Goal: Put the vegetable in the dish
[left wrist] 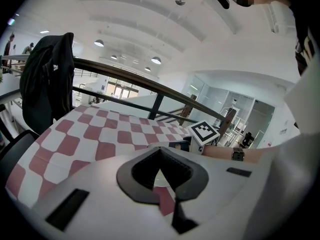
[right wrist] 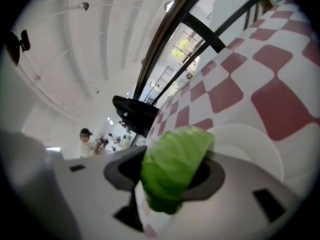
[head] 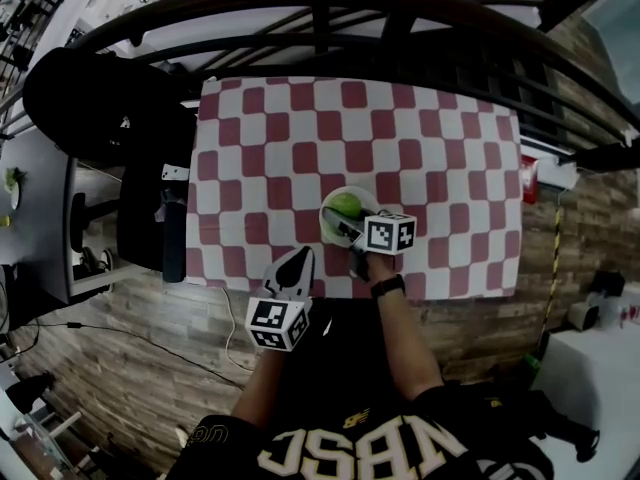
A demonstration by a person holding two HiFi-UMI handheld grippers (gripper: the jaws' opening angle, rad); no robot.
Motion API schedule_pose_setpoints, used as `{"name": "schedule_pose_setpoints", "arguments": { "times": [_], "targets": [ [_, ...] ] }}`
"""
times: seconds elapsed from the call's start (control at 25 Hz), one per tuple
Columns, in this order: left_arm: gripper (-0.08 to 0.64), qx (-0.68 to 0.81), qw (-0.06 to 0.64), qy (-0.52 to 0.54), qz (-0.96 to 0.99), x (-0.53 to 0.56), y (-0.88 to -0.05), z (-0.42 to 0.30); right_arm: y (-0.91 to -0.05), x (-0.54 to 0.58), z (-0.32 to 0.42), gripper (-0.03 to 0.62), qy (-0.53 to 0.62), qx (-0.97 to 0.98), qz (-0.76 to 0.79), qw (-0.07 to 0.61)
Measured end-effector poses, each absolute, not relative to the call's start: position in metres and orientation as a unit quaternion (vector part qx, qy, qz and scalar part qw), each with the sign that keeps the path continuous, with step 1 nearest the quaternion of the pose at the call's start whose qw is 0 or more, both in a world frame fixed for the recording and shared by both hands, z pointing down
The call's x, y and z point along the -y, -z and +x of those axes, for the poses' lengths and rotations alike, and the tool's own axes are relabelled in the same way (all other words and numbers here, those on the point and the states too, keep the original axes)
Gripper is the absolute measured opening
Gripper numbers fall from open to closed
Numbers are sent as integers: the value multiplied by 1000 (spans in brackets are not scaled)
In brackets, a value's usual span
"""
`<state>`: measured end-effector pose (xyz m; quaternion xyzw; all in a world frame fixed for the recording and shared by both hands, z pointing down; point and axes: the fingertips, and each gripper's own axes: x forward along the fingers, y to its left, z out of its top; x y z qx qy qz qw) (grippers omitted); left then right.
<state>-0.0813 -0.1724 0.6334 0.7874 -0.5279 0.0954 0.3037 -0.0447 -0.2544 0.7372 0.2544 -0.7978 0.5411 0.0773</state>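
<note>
A green leafy vegetable (head: pixel 346 205) (right wrist: pixel 172 169) is between the jaws of my right gripper (head: pixel 345 225) (right wrist: pixel 176 151), and both jaws press on it. It hangs just over a white dish (head: pixel 327 220) (right wrist: pixel 252 146) on the red-and-white checkered cloth (head: pixel 300 138). My left gripper (head: pixel 297 260) (left wrist: pixel 160 151) hovers near the table's front edge, left of the dish, with its jaw tips together and nothing in them. The right gripper's marker cube (left wrist: pixel 205 131) shows in the left gripper view.
A black jacket (head: pixel 90 108) (left wrist: pixel 47 84) hangs over a chair at the table's left. A dark curved railing (head: pixel 320 18) runs along the far side. A wooden floor (head: pixel 150 368) lies below the near edge.
</note>
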Motion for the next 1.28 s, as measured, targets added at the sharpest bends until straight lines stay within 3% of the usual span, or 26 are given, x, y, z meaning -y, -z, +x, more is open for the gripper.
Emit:
{"name": "schedule_pose_setpoints", "arguments": {
  "times": [0.24,0.56,0.8,1.12,1.28],
  "targets": [
    [17,519,303,-101,792,168,-636,-81,-744,247,-38,226,-537,796,259,105],
    [17,514,307,-106,794,163,-640,-84,-766,238,-16,345,-494,779,300,243],
    [17,505,311,-111,797,158,-644,-82,-773,234,-2,371,-461,768,306,324],
    [17,503,315,-109,797,158,-645,-81,-774,225,12,371,-492,756,327,281],
    [17,499,315,-110,799,158,-645,-78,-760,231,14,370,-506,776,330,182]
  ]
}}
